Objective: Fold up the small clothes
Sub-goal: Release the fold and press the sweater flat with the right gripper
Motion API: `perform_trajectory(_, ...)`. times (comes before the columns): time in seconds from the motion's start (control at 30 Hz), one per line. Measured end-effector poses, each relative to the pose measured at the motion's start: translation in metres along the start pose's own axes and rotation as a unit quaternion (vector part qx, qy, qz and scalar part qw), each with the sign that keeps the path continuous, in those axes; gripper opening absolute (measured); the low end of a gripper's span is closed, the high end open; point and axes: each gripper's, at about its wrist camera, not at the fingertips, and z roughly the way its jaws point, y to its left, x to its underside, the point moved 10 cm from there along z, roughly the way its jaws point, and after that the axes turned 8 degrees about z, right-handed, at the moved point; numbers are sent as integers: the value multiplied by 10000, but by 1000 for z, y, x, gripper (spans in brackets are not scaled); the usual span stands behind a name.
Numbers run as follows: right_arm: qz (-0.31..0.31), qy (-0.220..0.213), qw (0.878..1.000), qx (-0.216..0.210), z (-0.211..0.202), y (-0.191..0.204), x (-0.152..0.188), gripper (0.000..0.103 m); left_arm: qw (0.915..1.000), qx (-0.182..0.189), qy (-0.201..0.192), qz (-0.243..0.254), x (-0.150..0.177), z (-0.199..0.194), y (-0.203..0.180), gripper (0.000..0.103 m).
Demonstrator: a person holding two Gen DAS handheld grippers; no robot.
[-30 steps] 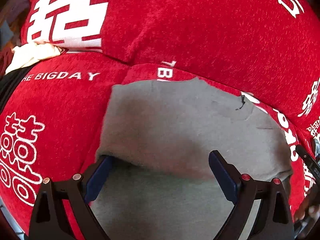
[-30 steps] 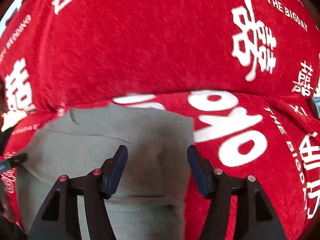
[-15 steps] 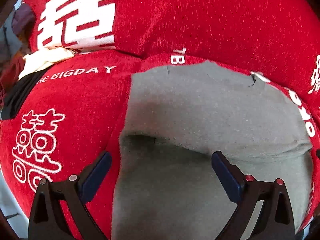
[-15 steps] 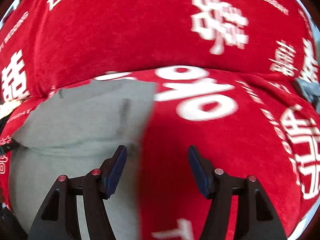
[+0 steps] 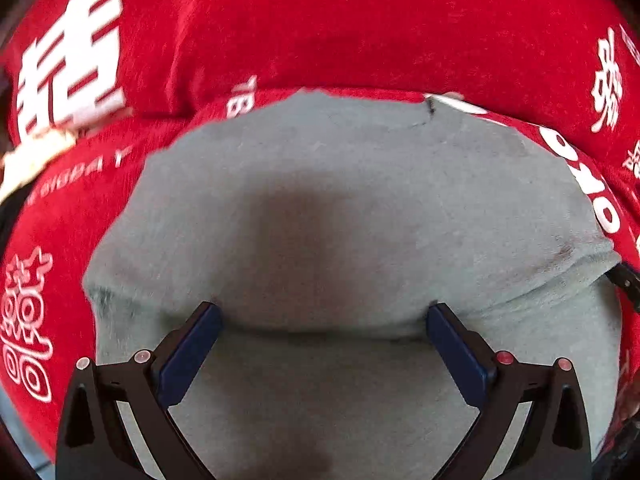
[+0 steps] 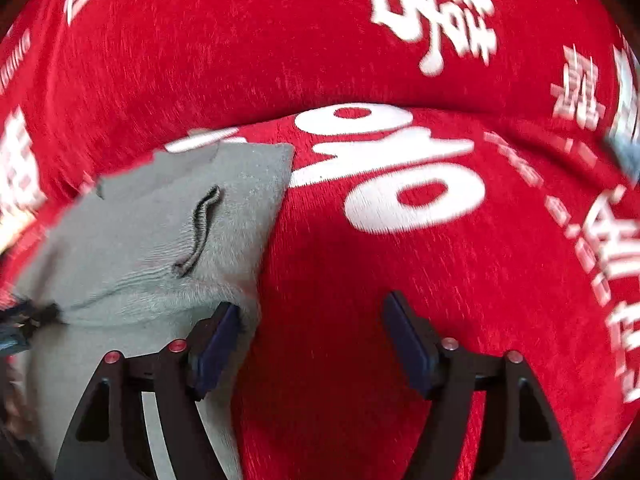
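A grey garment (image 5: pixel 340 208) lies folded over on the red cloth, its doubled edge running across just beyond my left gripper (image 5: pixel 322 312). That gripper hovers over the middle of the garment; its jaws are opening wide and only flat grey fabric lies below them, unpinched. In the right wrist view the grey garment (image 6: pixel 160 220) fills the left side and shows a dark ribbed seam (image 6: pixel 200 232). My right gripper (image 6: pixel 312 306) is at the garment's right edge with its jaws opening. Its left finger (image 6: pixel 218 344) overlaps the grey edge, and mostly red cloth shows between the jaws.
A red plush cloth (image 5: pixel 360 20) with white printed characters covers the whole surface and bulges up behind the garment. A cream cloth (image 5: pixel 32 156) lies at the far left. A blue-grey item (image 6: pixel 624 148) shows at the right edge.
The left gripper moved from the garment's left edge to over its middle, dropped closer, and its jaws widened. The right gripper slid right to the garment's right edge, and its jaws spread.
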Motion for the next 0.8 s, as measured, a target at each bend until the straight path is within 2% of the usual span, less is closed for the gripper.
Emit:
perform_trajectory(0.07, -257, -44, 9991, 326, -10, -2, 7, 75, 9999, -70, 121, -42, 9, -2, 13, 103)
perform_trajectory(0.1, -326, -139, 9975, 608, -17, -5, 7, 75, 9998, -181, 121, -25, 15, -7, 16, 103)
perform_trajectory(0.13, -350, -252, 9968, 672, -26, -5, 4, 75, 9998, -201, 20, -11, 15, -14, 20, 103)
perform_trajectory(0.27, -266, -468, 9985, 132, -41, 30, -16, 76, 9991, -85, -395, -115, -2, -39, 29, 103)
perform_trajectory(0.37, -635, -330, 9973, -147, -27, 89, -23, 76, 9980, -46, -540, -327, -31, -40, 31, 103)
perform_trajectory(0.43, -850, -61, 9959, -313, -7, 126, -19, 76, 9982, 7, -426, -431, -39, -25, 36, 103)
perform_trajectory(0.5, -929, 364, 9944, -338, 18, 147, -6, 76, 9988, -202, -71, -438, -39, 2, 47, 103)
perform_trajectory(0.53, -998, 503, 9936, -146, 33, 147, 1, 76, 9986, -296, 115, -416, -33, 13, 52, 103)
perform_trajectory(0.57, -1088, 378, 9933, -43, 34, 145, 2, 76, 9985, -295, 256, -371, -23, 23, 57, 103)
perform_trajectory(0.63, -1192, 171, 9927, -93, 29, 141, 6, 76, 9992, -60, -45, -397, -18, 19, 64, 103)
perform_trajectory(0.7, -1261, 119, 9919, 16, 19, 129, 8, 77, 9995, 22, -60, -318, -9, 13, 71, 103)
perform_trajectory(0.8, -1022, 83, 9926, 658, 1, 102, 0, 80, 9989, -222, -188, -358, -7, -7, 85, 103)
